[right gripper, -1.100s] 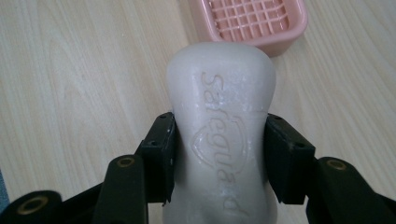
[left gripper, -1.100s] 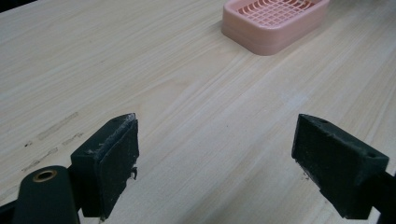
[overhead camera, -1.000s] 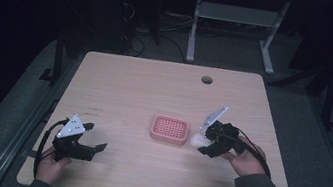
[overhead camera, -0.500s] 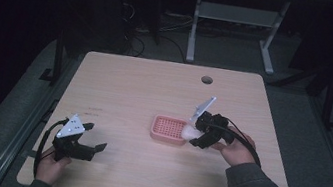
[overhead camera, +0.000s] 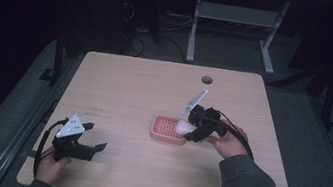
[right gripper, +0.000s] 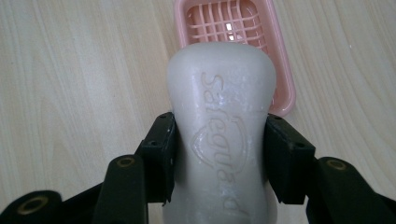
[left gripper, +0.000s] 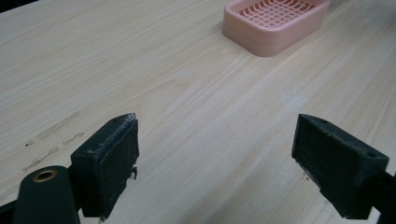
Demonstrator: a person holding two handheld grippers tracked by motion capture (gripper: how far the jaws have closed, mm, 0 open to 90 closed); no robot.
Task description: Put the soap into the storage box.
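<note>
Above the pink soap dish point(right gripper: 233, 28), the right gripper point(right gripper: 219, 154) clamped a white soap bar point(right gripper: 222, 116), its long axis pointing dishward; embossed lettering was legible in the right gripper view. The left gripper point(left gripper: 215, 158) gaped empty.

- The high view looks forward and down from above the near edge of the pale wooden table point(overhead camera: 130, 83).
- The left gripper view sits low and close, facing right.
- The right gripper view looks steeply down, very near.
- All three views share the pink slotted plastic soap dish point(overhead camera: 165, 127).
</note>
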